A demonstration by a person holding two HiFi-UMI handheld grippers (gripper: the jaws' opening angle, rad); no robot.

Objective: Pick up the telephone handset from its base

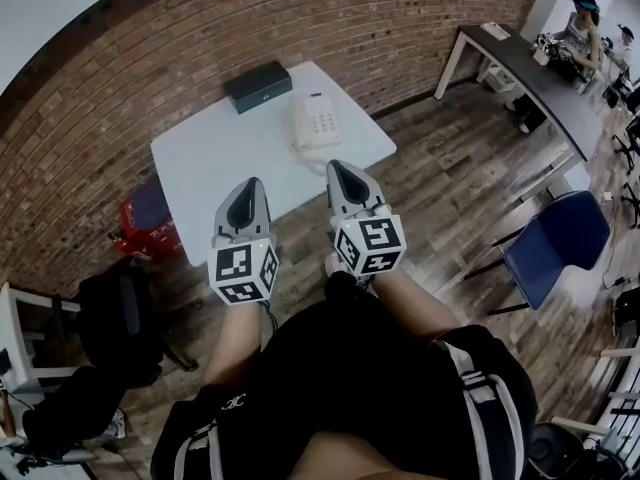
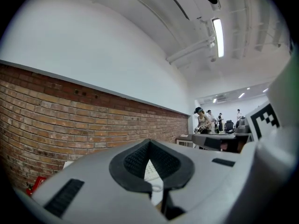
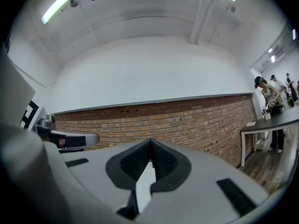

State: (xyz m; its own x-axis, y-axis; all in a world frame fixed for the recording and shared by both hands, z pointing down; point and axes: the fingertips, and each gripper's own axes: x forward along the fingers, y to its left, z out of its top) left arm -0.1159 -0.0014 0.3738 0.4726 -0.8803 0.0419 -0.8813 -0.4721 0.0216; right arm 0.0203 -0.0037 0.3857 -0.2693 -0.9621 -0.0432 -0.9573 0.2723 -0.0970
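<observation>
1. Nearest the camera, the person's black shorts fill the lower head view, short of the white tabletop.

2. The left gripper and the right gripper are held side by side and level. In the head view their tips overlap the near edge of the tabletop. Neither touches anything on it.

3. Left gripper: the fingers meet at the tip, closed, with nothing gripped between them. The narrow gap below the tip shows only part of the distant keypad and coiled cord.

4. Right gripper: the fingers are likewise closed tip to tip and hold nothing. The gap below shows bare tabletop.

5. The white telephone stands on the tabletop towards its far right part, beyond the right gripper and well apart from both grippers.

6. The handset rests on its base, along the left side of the keypad as the head view shows it.

7. A dark flat box lies at the far edge of the tabletop, left of the telephone.

8. A brick wall runs directly behind the tabletop.

9. A red crate sits on the floor at the left end of the tabletop.

10. A blue chair stands well to the right of the tabletop. A dark desk with people at it lies farther right along the wall.
</observation>
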